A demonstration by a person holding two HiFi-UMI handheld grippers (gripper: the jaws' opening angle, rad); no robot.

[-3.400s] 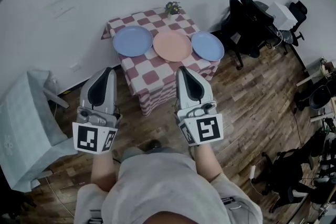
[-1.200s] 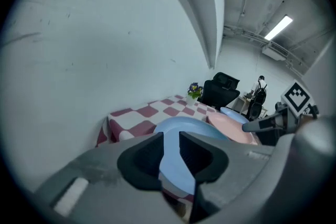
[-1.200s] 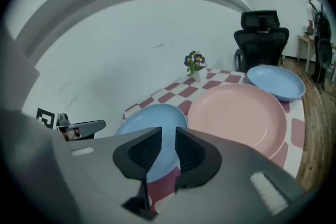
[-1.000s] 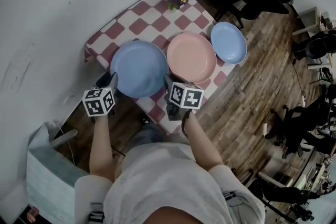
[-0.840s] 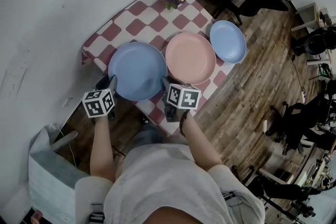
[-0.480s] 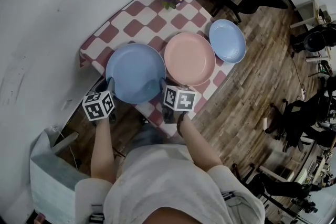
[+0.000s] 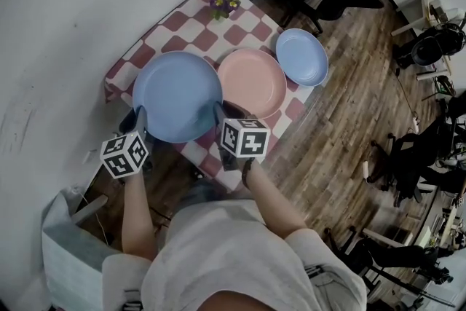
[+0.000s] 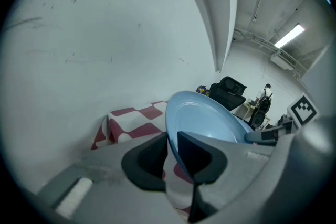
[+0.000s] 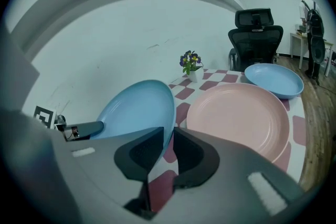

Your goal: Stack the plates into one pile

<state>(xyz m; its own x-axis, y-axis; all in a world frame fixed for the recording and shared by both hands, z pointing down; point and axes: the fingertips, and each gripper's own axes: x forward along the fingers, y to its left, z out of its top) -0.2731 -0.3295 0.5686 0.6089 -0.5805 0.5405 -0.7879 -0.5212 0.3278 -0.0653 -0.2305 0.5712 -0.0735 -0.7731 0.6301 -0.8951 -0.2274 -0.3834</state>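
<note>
Now checked tablecloth [image 7: 251,20], wood floor [image 7: 342,127], white wall [image 7: 65,4]; left gripper [image 8: 171,137], right gripper [image 9: 169,134] fingers just closed on large blue plate [image 7: 177,95].

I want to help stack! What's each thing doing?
Big blue plate: gripped at both sides.
Pink plate: lying on table.
Small blue plate: lying on table.
Left gripper: fingers just closed on big blue plate.
Right gripper: fingers just closed on big blue plate.
Flowers: upright.
</note>
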